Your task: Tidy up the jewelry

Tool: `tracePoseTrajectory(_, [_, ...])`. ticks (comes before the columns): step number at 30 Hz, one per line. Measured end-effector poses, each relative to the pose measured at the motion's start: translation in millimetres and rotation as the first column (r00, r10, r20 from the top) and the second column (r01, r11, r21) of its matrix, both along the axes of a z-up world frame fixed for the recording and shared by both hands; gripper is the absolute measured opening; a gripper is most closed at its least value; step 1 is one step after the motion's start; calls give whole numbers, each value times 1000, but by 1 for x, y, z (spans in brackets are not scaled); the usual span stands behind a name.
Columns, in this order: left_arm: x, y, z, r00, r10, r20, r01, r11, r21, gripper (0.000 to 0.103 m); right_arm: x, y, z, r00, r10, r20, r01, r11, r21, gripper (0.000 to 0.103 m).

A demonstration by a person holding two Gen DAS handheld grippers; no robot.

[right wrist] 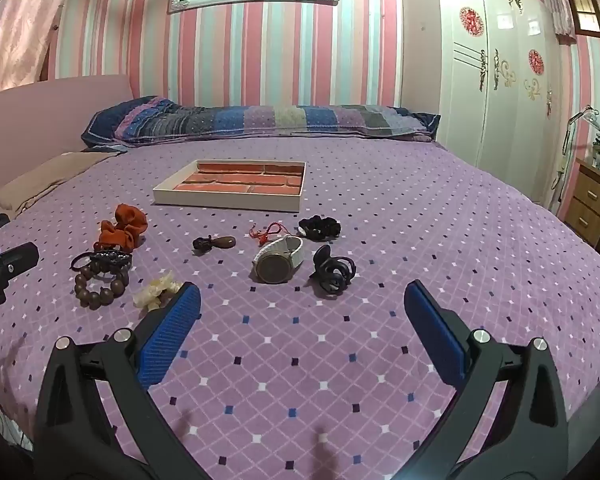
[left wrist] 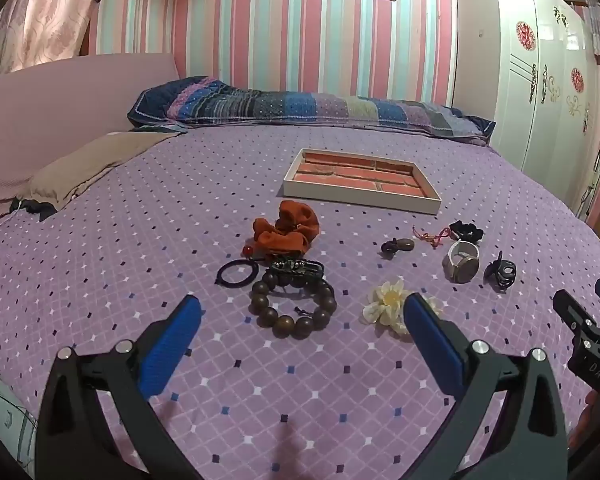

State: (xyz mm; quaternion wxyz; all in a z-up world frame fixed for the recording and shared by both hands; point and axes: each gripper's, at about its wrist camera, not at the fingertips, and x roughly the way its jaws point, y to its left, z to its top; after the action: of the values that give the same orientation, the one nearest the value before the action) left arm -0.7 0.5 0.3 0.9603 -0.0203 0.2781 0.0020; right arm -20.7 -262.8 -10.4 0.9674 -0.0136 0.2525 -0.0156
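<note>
Jewelry lies scattered on the purple bedspread. A wooden bead bracelet (left wrist: 294, 304) (right wrist: 100, 282), a black clip (left wrist: 298, 267), a black ring (left wrist: 237, 273), an orange scrunchie (left wrist: 288, 230) (right wrist: 122, 227) and a cream flower (left wrist: 388, 306) (right wrist: 156, 290) lie just ahead of my open, empty left gripper (left wrist: 302, 320). A watch (right wrist: 278, 260) (left wrist: 462, 262), a black claw clip (right wrist: 334, 270) (left wrist: 500, 272), a black scrunchie (right wrist: 320, 227), a red cord (right wrist: 270, 232) and a dark wooden pendant (right wrist: 214, 243) lie ahead of my open, empty right gripper (right wrist: 302, 308). A shallow white tray (left wrist: 360, 196) (right wrist: 228, 199) with a brick-pattern floor sits behind them.
A long patchwork pillow (left wrist: 312, 110) lies across the far side of the bed. A tan cushion (left wrist: 92, 164) is at the left by the pink headboard. A white wardrobe (right wrist: 496, 80) and a wooden drawer unit (right wrist: 592, 204) stand to the right.
</note>
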Motion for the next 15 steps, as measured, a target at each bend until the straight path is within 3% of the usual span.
tracePoseTrajectory(15, [0,-4,-2,1000,2,-18,-2,1000,-3,99,-2,0,-1,1000,1,13,-1,1000,-14,99])
